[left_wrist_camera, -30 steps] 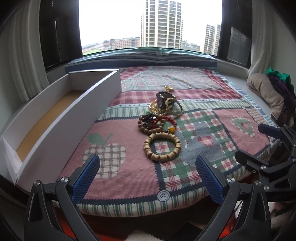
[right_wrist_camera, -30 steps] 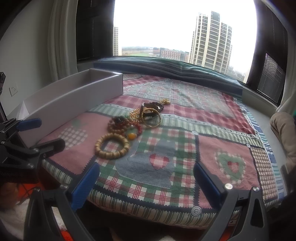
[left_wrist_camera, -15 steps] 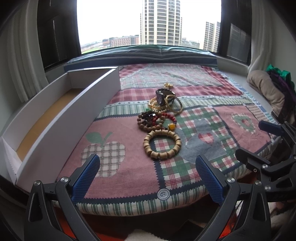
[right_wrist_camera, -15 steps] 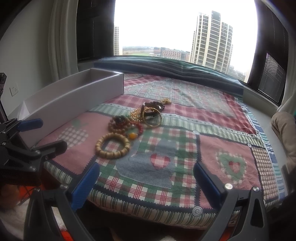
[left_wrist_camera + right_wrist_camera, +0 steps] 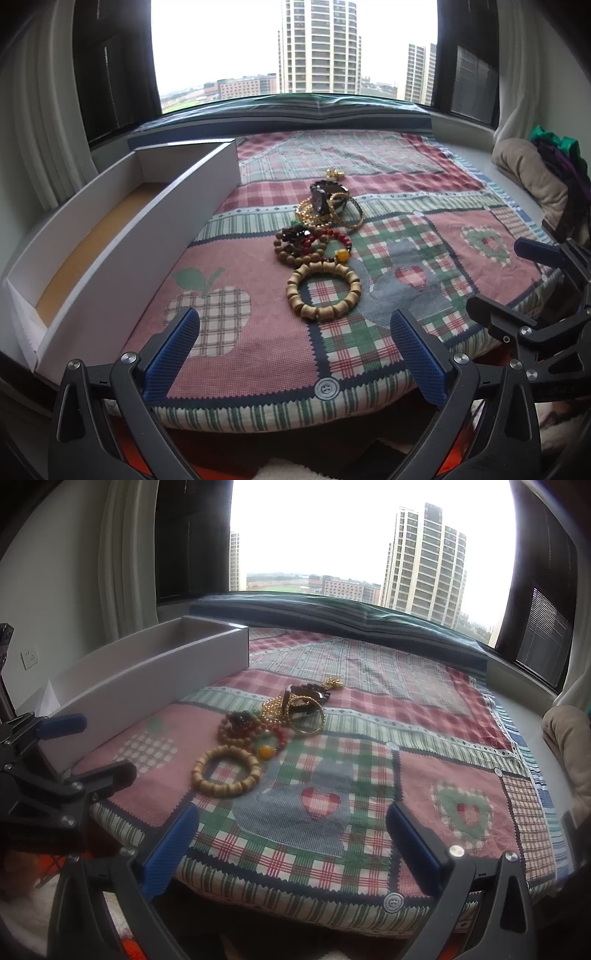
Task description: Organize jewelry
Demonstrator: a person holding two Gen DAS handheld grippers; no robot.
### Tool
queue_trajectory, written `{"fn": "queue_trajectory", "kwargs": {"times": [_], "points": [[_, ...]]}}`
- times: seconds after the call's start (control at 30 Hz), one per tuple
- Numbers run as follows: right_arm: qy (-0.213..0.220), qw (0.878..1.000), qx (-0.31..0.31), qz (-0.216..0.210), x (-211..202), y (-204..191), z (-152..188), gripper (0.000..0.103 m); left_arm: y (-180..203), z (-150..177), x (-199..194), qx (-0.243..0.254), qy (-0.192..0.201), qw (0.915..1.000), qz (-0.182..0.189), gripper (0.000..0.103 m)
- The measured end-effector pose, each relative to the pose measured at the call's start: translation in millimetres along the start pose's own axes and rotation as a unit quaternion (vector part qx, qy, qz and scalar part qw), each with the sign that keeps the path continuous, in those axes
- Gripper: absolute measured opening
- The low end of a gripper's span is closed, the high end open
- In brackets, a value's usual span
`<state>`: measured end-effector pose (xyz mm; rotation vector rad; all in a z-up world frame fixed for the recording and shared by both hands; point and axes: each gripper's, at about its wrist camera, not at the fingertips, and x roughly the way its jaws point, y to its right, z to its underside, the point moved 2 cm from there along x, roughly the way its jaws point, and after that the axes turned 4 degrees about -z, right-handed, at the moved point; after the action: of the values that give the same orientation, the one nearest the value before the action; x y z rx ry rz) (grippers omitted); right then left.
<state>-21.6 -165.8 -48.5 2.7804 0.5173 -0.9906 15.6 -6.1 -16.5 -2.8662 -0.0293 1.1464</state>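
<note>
A pile of jewelry lies mid-quilt: a light wooden bead bracelet [image 5: 323, 290] [image 5: 226, 770] nearest me, dark and red bead strands [image 5: 309, 244] [image 5: 254, 728] behind it, then gold bangles [image 5: 328, 215] [image 5: 295, 712] and a dark watch [image 5: 322, 195]. A long white open box [image 5: 122, 236] [image 5: 155, 681] stands to the left, empty. My left gripper [image 5: 295, 332] is open and empty, just short of the wooden bracelet. My right gripper [image 5: 291, 830] is open and empty over the quilt's front edge, right of the bracelet.
The patchwork quilt [image 5: 424, 229] covers a window seat; its front edge is close to both grippers. A beige cushion and clothes [image 5: 532, 173] lie at the right. A striped bolster [image 5: 295, 110] runs under the window.
Both grippers have crept slightly forward toward the jewelry. Both stay open. The jewelry and box have not moved.
</note>
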Motion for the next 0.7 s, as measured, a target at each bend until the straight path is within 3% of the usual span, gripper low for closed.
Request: {"fn": "queue_trajectory", "kwargs": {"times": [0.7], "points": [[-0.003,1.0,-0.004,-0.003,3.1,-4.3,2.7,0.103,-2.4,1.4,1.3,-0.001,-0.003,1.0,0.0,0.103]]}}
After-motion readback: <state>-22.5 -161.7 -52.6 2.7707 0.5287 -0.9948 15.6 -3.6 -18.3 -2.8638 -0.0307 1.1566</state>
